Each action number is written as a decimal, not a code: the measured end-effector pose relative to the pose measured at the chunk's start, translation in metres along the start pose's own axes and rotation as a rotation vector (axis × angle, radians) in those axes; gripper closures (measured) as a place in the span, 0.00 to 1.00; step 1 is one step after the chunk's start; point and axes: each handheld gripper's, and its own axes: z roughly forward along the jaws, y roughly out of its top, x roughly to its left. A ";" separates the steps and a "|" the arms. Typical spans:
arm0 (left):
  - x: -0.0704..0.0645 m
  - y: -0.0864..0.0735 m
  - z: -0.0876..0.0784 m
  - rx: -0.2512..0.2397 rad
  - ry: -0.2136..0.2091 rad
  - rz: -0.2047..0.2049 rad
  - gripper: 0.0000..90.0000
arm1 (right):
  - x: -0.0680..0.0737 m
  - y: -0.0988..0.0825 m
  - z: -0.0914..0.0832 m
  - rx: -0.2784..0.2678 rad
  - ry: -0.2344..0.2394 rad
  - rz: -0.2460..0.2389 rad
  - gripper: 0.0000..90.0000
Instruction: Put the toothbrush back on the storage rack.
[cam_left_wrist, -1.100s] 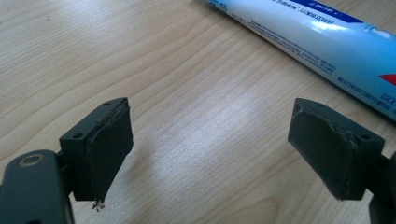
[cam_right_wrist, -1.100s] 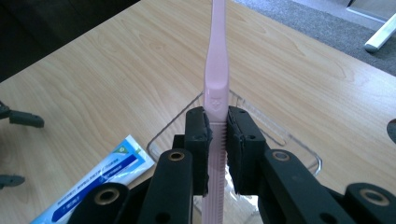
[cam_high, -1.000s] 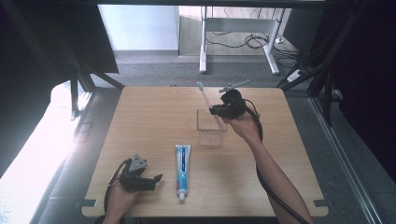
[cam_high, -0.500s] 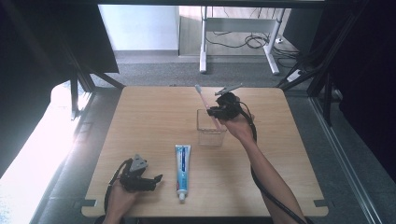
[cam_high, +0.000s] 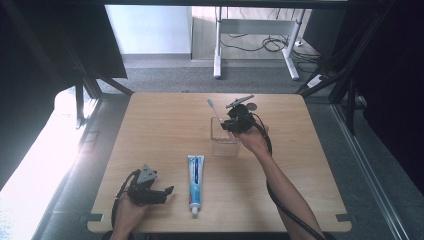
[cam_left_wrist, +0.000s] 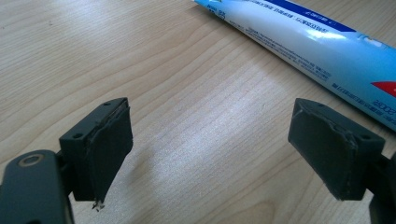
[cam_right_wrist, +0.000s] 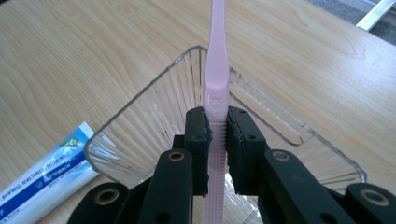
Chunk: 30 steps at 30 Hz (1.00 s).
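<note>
A pink toothbrush (cam_right_wrist: 217, 74) is clamped between the pads of my right gripper (cam_right_wrist: 218, 140), its handle lowered into a clear ribbed cup (cam_right_wrist: 140, 126). From above, the right gripper (cam_high: 233, 121) hovers over the cup (cam_high: 224, 140) at mid table, and the toothbrush (cam_high: 212, 106) sticks out up and left with its head in the air. A white and blue toothpaste tube (cam_high: 195, 182) lies flat in front of the cup. My left gripper (cam_high: 162, 192) rests at the table's near left, open, with bare wood between its jaws and the toothpaste tube (cam_left_wrist: 308, 42) just beyond them.
The wooden table (cam_high: 150, 125) carries nothing else. Dark frame posts stand at its left and right far corners. A white desk frame (cam_high: 255, 45) with cables stands on the floor behind.
My right gripper has come down toward the cup with the toothbrush, whose handle has sunk into it. The left gripper and the tube have kept still.
</note>
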 end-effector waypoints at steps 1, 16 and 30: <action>0.000 0.000 0.000 0.002 0.000 0.000 0.15 | 0.000 0.000 0.001 0.007 -0.001 -0.004 0.88; -0.001 0.000 0.001 0.009 0.000 0.008 0.15 | -0.003 -0.005 0.013 0.113 0.006 -0.007 0.88; -0.001 0.000 0.002 0.016 0.002 0.012 0.15 | -0.004 -0.008 0.021 0.195 0.023 -0.015 0.87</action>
